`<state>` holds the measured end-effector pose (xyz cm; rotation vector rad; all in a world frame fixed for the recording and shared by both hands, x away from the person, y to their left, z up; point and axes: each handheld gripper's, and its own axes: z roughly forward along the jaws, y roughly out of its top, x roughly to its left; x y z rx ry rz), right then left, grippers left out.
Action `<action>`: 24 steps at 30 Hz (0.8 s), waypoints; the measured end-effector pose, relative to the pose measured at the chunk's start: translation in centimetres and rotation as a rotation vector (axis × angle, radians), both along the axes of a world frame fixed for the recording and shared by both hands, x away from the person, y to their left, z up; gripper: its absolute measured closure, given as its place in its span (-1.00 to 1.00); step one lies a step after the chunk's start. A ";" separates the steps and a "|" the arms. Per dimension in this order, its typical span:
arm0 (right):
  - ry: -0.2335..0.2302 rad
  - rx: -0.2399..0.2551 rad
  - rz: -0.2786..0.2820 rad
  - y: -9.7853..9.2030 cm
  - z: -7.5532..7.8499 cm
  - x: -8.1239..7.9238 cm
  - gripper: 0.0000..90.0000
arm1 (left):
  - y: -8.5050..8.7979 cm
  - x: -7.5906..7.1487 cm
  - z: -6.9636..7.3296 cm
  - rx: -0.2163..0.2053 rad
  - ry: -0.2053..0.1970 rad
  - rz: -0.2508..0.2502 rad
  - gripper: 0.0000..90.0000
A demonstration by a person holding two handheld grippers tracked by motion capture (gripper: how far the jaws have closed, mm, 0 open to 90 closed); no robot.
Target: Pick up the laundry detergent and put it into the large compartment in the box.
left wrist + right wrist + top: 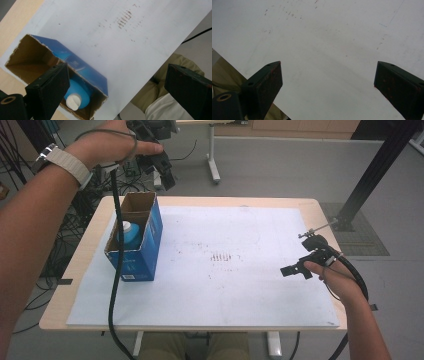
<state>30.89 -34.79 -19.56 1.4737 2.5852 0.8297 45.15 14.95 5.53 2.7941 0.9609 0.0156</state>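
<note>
Bottle point(76, 96) standing inside open box point(136, 238) at worktop point(310, 207) left edge, apparently already packed; left hand-held gripper point(161, 167) raised above, jaws spread, empty; right hand-held gripper point(295, 269) idle, agape, near right edge.

One blue box point(135, 242), one blue bottle point(131, 233) inside — two grippers, one table point(310, 207).

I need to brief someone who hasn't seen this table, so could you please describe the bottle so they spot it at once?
On the white sheet covering the table, find the open blue carton at its left. The bottle stands inside: bright blue with a white cap, the carton's sole visible content.
</note>
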 end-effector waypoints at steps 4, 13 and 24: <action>0.002 0.002 -0.005 -0.1 0.0 -0.1 -0.83 | -0.6 0.0 -0.4 0.006 -0.004 -0.045 -0.84; -0.002 0.000 -0.009 -0.1 0.1 -0.2 -0.83 | -2.0 0.1 -1.6 0.032 -0.006 -0.116 -0.83; 0.007 0.001 -0.011 -0.1 -0.1 -0.3 -0.83 | -3.6 0.3 -4.3 0.064 0.020 -0.165 -0.83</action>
